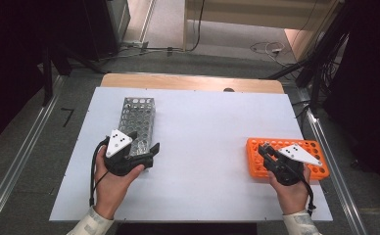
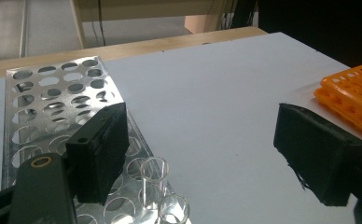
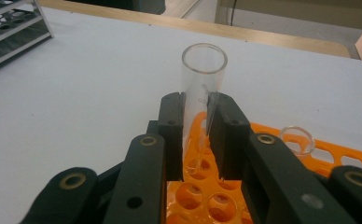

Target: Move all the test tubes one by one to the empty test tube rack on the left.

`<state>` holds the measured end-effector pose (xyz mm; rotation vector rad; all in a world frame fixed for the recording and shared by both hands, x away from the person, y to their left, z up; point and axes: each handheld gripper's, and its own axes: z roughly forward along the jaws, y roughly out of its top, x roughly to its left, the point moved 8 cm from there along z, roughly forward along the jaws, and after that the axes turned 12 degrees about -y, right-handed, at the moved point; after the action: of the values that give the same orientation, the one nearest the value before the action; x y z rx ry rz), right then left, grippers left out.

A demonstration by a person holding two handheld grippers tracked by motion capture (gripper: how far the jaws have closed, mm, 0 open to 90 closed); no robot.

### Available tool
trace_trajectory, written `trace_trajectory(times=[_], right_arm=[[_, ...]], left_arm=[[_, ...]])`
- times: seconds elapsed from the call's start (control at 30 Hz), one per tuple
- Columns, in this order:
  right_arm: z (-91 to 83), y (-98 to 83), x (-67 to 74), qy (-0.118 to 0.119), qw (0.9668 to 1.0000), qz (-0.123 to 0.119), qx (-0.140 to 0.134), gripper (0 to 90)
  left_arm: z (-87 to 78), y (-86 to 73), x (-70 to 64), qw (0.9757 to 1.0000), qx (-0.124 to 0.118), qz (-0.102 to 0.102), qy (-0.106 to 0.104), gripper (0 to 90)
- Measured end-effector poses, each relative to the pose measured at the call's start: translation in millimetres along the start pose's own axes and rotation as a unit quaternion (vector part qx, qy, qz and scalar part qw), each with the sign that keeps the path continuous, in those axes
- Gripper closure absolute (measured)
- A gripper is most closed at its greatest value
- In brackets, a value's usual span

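Where the orange rack (image 1: 315, 147) sits at the right edge of the white counter (image 1: 202, 127), right claw (image 3: 198, 116) clenched on a clear glass tube (image 3: 202, 88), both black jaws pressed flat against the tube's sides. Tube upright, open mouth above the jaw tips, lower end directly over the orange rack's round holes (image 3: 188, 196); whether that end is inside a hole or clear of it, hidden by the jaws. Second clear tube (image 3: 296, 140) standing in the orange rack, just beside the held one and apart from the jaws. Seen from above, right claw (image 1: 265, 149) over the orange rack's near-left corner, hand (image 1: 291, 191) behind it. Left claw (image 2: 202, 154) released, jaws spread wide with bare counter between them. Left claw's one jaw over the near end of the perforated metal rack (image 2: 53, 102), other jaw out toward the orange rack (image 2: 351, 93), well apart from it. Two clear tubes (image 2: 153, 179) standing in the metal rack's nearest holes, just beside the left claw's jaw and not gripped. Metal rack (image 1: 138, 117) well to the left of the orange rack, long axis running away from the person, left claw (image 1: 146, 149) at its near end. Wooden strip (image 1: 193, 82) beyond both racks along the counter's far edge.
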<state>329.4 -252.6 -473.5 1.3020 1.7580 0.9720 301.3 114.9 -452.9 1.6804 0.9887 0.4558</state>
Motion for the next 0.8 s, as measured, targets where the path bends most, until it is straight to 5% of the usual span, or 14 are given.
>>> trace_trajectory(times=[0.53,0.8], right_arm=[[0.2,4.9,38.8,0.055,0.9983,-0.020,0.004,73.3],[3.2,4.1,66.0,0.082,0.9956,-0.045,0.010,73.3]], left_arm=[[3.1,5.1,-14.1,0.9995,-0.015,0.013,-0.026,18.4],[13.2,0.9,-24.4,0.9990,0.003,0.017,-0.040,16.9]])
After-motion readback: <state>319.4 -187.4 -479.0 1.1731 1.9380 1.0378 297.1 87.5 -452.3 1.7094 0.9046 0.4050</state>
